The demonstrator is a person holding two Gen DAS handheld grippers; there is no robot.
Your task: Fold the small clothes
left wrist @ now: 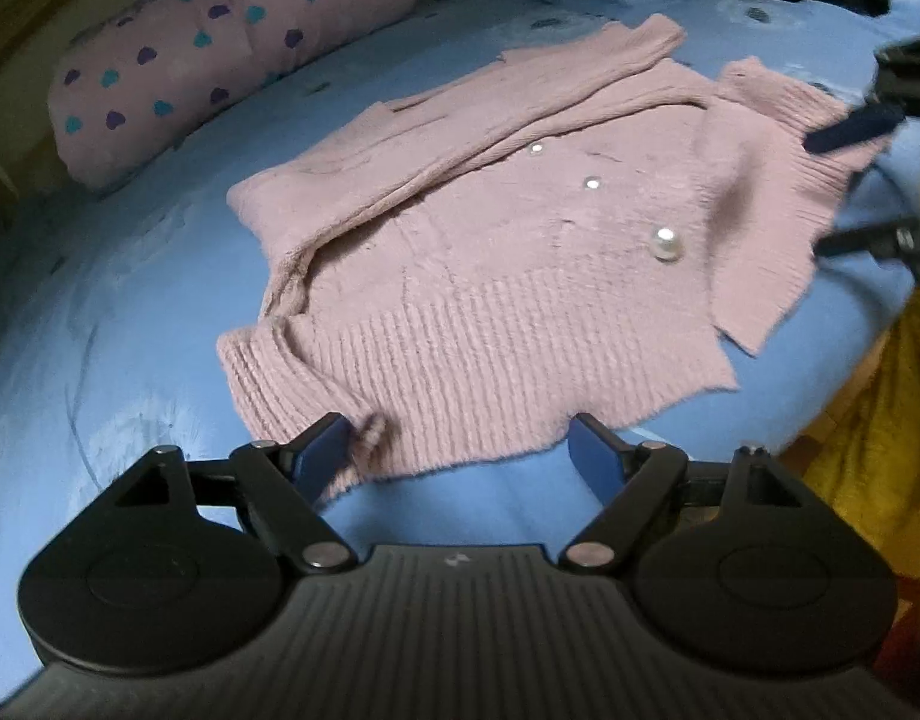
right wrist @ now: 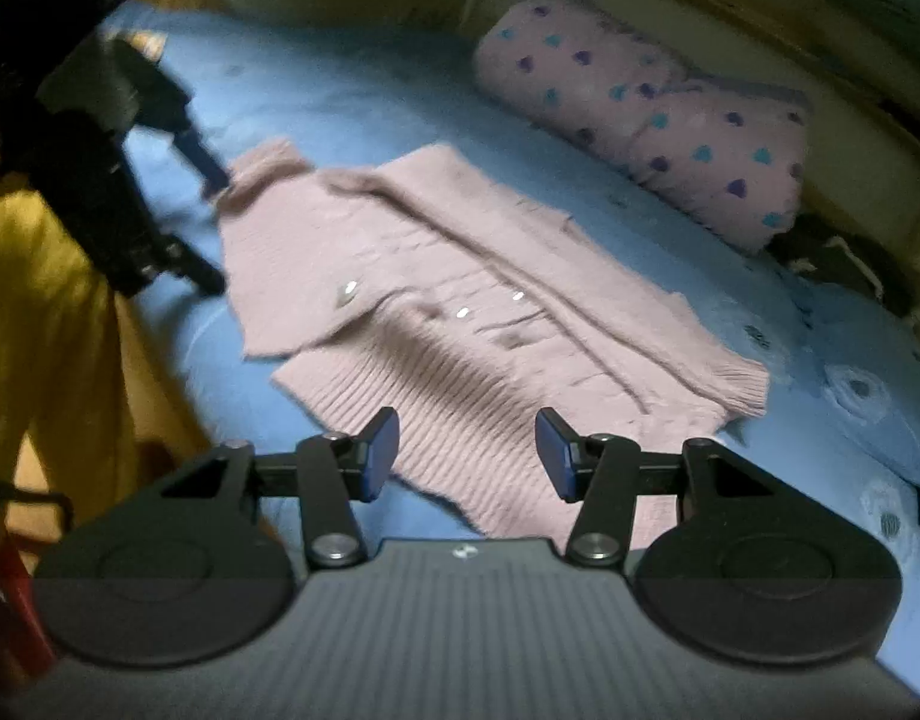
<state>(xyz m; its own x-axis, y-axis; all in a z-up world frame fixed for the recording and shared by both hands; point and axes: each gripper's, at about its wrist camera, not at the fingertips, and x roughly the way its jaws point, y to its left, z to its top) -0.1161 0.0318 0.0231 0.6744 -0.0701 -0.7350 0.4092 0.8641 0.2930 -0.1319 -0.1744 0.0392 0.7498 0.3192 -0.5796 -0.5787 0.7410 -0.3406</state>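
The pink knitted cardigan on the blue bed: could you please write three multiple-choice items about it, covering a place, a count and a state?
1. Where does the pink knitted cardigan lie?
A. on the blue bedsheet
B. on a wooden chair
C. in a basket

2. How many shiny pearl buttons show on its front?
A. none
B. three
C. seven

3. How do the left tongs stand?
A. open at the ribbed hem
B. shut on a sleeve
C. shut on the pillow

Answers: 1 A, the blue bedsheet surrounds it; 2 B, three buttons sit in a row in both views; 3 A, the blue pads stand apart with the hem between them.
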